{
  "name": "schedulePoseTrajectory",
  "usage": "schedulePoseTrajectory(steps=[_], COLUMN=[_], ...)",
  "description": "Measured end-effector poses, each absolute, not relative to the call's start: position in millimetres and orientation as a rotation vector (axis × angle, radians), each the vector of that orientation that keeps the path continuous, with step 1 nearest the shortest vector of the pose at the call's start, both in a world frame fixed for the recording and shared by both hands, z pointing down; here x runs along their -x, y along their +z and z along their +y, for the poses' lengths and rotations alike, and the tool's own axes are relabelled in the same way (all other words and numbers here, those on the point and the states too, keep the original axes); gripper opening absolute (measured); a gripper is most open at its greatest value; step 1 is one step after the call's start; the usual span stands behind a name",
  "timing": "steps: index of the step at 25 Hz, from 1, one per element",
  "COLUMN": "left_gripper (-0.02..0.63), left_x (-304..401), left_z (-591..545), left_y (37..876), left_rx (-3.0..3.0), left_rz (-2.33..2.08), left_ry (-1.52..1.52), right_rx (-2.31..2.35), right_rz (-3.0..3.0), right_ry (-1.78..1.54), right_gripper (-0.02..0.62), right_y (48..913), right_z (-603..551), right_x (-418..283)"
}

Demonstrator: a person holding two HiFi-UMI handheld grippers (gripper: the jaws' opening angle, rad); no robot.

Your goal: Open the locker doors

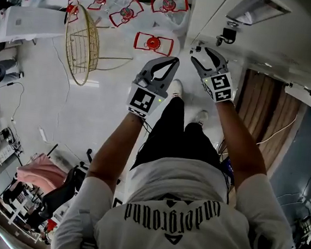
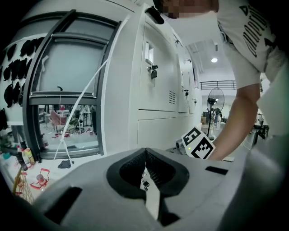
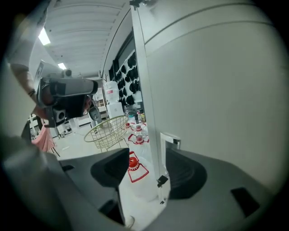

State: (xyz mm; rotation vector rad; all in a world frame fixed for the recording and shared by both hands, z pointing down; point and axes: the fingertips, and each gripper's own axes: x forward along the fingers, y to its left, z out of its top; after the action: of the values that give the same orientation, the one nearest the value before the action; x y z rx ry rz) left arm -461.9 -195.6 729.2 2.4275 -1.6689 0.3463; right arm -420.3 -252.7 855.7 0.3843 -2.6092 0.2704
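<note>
Right gripper view gives the key detail: my R gripper (image 3: 146, 169) is spread wide w/ the locker door edge (image 3: 151, 113) standing between the 2 jaws, not pinched. Floor shows between that edge and the jaw on the view's left. A small metal latch tab (image 3: 171, 140) sticks out of the door face just above the other jaw. Past the edge I see a gold wire basket (image 3: 108, 131) and a red-framed stand (image 3: 134, 164) on the floor.

Left gripper view shows none of that. My L gripper (image 2: 145, 155) is clenched, tips meeting, nothing in it, and apart from the lockers. It does show the locker row (image 2: 158, 76) from the front: a padlock (image 2: 153, 71) hangs on the nearest upper door, a big window (image 2: 67, 67) sits to the left, and the marker cube (image 2: 198, 143) of the R gripper is low by the cabinet.

Head view, from above: L gripper (image 1: 169, 62) over open floor ahead of my legs, R gripper (image 1: 206, 55) up against the white locker (image 1: 210, 14), basket (image 1: 84, 43) well off to the left. Jaw gaps aren't readable from there.
</note>
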Motion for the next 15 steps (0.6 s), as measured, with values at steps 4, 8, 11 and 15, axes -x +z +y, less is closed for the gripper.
schedulePoseTrajectory(steps=[4,8,11,15], left_gripper=[0.009,0.009,0.008,0.008], left_x=[468.1,470.9,470.4,468.3], left_z=[-202.9,-209.1,-213.5,-215.5], left_y=[743.1,749.0,749.9,749.9], left_rx=[-2.426,-2.428,-2.436,-2.44], left_rz=[-1.648,-1.642,-1.628,-1.629], left_ry=[0.347,0.345,0.349,0.35], right_rx=[-0.403,-0.466,-0.53,-0.54], right_rz=[-2.61,-2.619,-2.623,-2.625], right_ry=[0.274,0.246,0.219,0.198], right_gripper=[0.261,0.245,0.243,0.256], right_y=[872.3,880.1,877.3,880.3], right_z=[-265.6,-270.3,-271.2,-270.2], right_x=[437.6,447.4,453.3,456.0])
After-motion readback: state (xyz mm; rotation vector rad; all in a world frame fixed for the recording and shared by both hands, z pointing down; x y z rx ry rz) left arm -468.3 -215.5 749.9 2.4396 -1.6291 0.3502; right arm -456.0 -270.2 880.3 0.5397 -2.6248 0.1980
